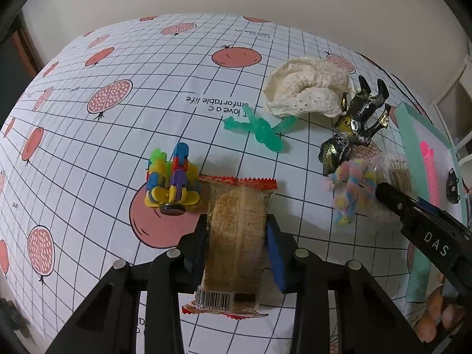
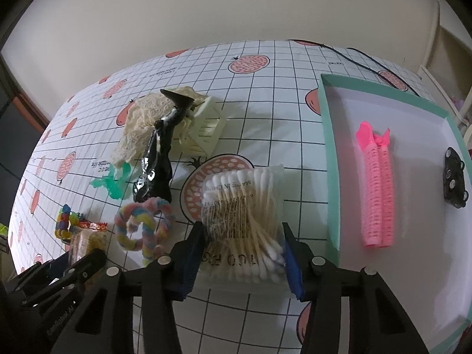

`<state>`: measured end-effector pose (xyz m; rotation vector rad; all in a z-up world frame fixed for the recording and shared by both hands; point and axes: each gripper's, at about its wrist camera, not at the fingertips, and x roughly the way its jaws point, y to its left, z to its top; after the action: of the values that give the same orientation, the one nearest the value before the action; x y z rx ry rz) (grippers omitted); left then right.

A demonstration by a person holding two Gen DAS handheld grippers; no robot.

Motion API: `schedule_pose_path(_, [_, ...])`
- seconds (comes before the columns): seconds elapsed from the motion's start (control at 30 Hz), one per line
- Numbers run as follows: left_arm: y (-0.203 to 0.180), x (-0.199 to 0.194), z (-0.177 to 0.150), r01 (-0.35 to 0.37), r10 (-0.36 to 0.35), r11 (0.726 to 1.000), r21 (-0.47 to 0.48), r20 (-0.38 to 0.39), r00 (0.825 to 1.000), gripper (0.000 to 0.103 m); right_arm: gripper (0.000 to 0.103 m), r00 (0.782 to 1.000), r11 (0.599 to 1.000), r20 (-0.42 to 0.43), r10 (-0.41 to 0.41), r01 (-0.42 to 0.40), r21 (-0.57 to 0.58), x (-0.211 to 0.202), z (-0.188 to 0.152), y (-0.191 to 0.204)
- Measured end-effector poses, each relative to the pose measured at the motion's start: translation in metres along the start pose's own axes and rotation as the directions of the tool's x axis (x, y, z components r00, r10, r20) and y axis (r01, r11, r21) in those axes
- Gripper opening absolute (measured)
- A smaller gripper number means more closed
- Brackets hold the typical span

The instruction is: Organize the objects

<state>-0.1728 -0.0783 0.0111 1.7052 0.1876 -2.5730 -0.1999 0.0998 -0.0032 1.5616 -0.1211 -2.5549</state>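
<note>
Gathering loose items into the teal-walled box [image 2: 327, 135], with two pickups under way at once. Left gripper [image 1: 236, 233] clamped on a crinkly, clear-wrapped snack packet [image 1: 236, 221] with red serrated ends, far left of the box. Right gripper [image 2: 242, 253] straddling a soft plastic bag of cotton swabs [image 2: 244, 206] just left of the box; pads at the bag's sides, though firm contact cannot be told. Already lying inside the box: a ridged pink hair roller [image 2: 376, 188] and a small black toy car [image 2: 454, 177]. Next, probably: squeezing the bag gently, lifting, carrying rightward over the box wall. Waiting farther left of the box: a fuzzy pastel chenille loop [image 2: 144, 227], a glossy black-and-gold figure [image 1: 351, 129], cream crochet lace [image 1: 303, 88], a rubbery green toy [image 1: 259, 129].
</note>
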Motion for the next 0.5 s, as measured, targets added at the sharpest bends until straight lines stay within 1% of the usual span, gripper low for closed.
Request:
schedule_pose_path(0.2, [-0.002, -0.012, 0.0, 0.001, -0.001, 1.0, -0.006, 0.024, 1.0, 0.038, 0.051, 1.0, 1.0, 0.019, 0.011, -0.011, -0.007, -0.01, 0.002, -0.001])
schedule_pose_path(0.5, [-0.008, -0.042, 0.004, 0.018, -0.015, 1.0, -0.022, 0.094, 0.995, 0.038, 0.05, 0.995, 0.999, 0.09, 0.044, -0.042, -0.025, -0.044, 0.009, 0.003])
